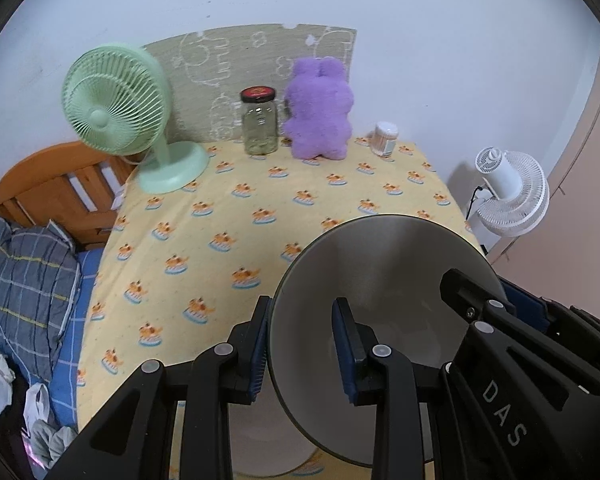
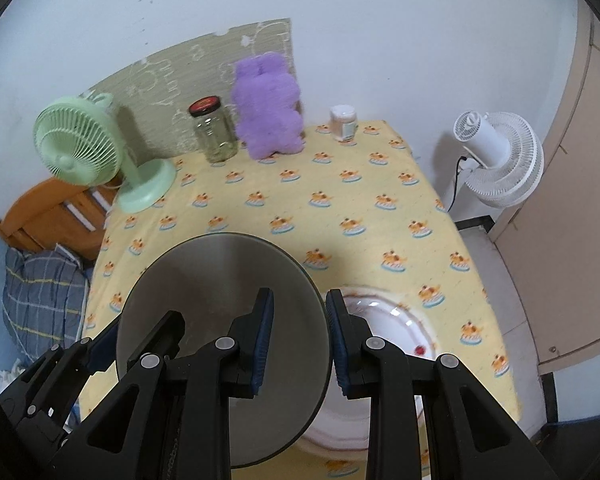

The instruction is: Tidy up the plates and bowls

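A steel bowl hangs over the near part of the table, held by its rim from two sides. My left gripper is shut on the bowl's left rim, one pad inside and one outside. My right gripper is shut on the opposite rim in the same way. Each gripper shows in the other's view: the right gripper and the left gripper. Under the bowl, a white plate with a patterned rim lies on the yellow tablecloth, partly hidden by the bowl.
Along the table's far edge stand a green fan, a glass jar with a dark lid, a purple plush toy and a small jar. A white fan and a door stand to the right. A bed with a checked pillow is on the left.
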Available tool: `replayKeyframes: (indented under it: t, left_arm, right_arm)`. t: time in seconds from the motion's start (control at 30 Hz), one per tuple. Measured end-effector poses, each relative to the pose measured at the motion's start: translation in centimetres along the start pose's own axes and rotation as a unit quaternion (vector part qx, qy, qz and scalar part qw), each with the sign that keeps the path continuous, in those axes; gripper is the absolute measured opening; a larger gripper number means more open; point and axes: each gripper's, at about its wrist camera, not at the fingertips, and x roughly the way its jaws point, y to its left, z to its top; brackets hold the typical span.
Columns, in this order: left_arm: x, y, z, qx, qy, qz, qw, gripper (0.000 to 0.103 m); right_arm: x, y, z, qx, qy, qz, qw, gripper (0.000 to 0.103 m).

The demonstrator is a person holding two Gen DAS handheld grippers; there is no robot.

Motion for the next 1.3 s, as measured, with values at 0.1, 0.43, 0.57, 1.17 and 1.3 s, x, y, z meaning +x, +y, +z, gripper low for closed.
replayKeyframes:
  t: [0.1, 0.43, 0.57, 1.17, 1.3]
  left_arm:
    - [-0.1, 1.7, -1.0, -0.001, 0.004, 0.002, 1.0, 0.027]
    - [1.5, 6.1, -4.3, -0.002, 0.041, 0.01, 0.9991, 0.028]
    - [2.6, 7.2, -5.6, -0.008, 0.063, 0.008, 0.998, 0.027]
    - [6.3, 9.7, -7.2, -0.039, 0.109, -0.003, 0.9933, 0.027]
    - [6.8, 9.3, -7.4, -0.038, 0.116, -0.009, 0.9924, 0.027]
  right_arm:
    - [0.0, 1.6, -1.1, -0.001, 0.003, 0.001, 1.0, 0.031]
    - [2.1, 5.8, -4.8, -0.007, 0.038, 0.006, 0.999, 0.031]
    - [3.6, 7.0, -6.2, -0.014, 0.063, 0.001, 0.998, 0.031]
    - [7.3, 9.0, -7.6, -0.033, 0.1, -0.01, 0.994, 0.031]
    - [7.5, 8.5, -7.7, -0.032, 0.103, -0.017, 0.994, 0.031]
